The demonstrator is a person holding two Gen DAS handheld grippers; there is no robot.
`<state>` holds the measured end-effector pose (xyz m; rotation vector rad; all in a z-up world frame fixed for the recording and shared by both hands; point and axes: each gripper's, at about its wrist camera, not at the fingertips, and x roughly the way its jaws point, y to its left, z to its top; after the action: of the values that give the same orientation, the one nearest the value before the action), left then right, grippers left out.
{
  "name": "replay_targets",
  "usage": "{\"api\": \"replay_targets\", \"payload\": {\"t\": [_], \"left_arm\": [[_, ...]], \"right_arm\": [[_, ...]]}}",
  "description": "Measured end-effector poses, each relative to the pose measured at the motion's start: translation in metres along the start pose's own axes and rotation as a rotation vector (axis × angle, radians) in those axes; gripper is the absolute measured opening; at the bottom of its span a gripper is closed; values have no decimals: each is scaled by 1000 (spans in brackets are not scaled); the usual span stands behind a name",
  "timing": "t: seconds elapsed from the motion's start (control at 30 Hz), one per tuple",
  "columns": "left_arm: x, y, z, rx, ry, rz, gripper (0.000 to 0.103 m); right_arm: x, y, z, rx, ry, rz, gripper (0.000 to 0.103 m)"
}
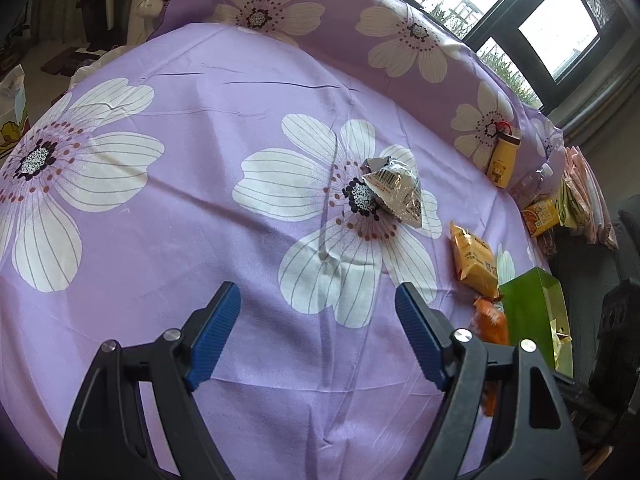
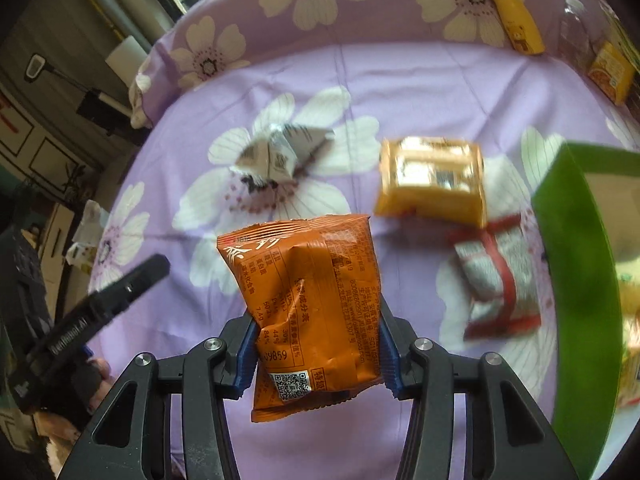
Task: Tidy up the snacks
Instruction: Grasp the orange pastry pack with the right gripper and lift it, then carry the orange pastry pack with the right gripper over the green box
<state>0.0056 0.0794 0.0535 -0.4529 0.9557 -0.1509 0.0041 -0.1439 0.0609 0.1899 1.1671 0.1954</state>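
Fingers (image 2: 387, 344) astride orange snack packet (image 2: 308, 300)

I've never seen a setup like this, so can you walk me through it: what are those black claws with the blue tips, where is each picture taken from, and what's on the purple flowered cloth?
There is no robot arm here: a person holds a two-finger claw in each hand, with a wide-angle camera on each looking along its fingers.

The left camera shows the left gripper open and empty above the purple flowered cloth.

The right camera shows the right gripper squeezing an orange snack packet, lifted off the cloth.

On the cloth lie a silver-white wrapped snack, a yellow-orange packet and a red-and-silver packet, blurred. A green box stands open at the right. A yellow bottle rests against the back.
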Motion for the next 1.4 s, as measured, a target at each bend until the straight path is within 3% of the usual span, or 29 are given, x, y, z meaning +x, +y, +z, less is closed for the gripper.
{"api": "replay_targets", "payload": {"t": [0.17, 0.27, 0.33, 0.37, 0.7, 0.83, 1.0, 1.17, 1.4], "left_arm": [[2, -8, -6, 31, 13, 8, 80], [3, -13, -9, 49, 25, 2, 80], [4, -15, -12, 56, 43, -15, 80], [4, -17, -13, 61, 48, -24, 80], [6, -46, -33, 155, 88, -89, 78], [9, -58, -43, 177, 110, -128, 76], [3, -69, -51, 185, 78, -158, 71], [15, -82, -62, 214, 128, -200, 63], [26, -92, -73, 229, 182, -221, 50]], "right_arm": [[5, -6, -19, 36, 6, 5, 52], [-2, -9, -24, 35, -19, 24, 58], [-11, -12, -27, 36, -45, 57, 70], [-16, -14, -28, 36, -59, 70, 71], [-43, -38, -24, 99, -186, 190, 71], [-34, -43, -22, 129, -174, 238, 71], [-25, -42, -22, 137, -149, 271, 71], [-13, -43, -22, 152, -124, 295, 71], [1, -43, -22, 159, -81, 316, 60]]}}
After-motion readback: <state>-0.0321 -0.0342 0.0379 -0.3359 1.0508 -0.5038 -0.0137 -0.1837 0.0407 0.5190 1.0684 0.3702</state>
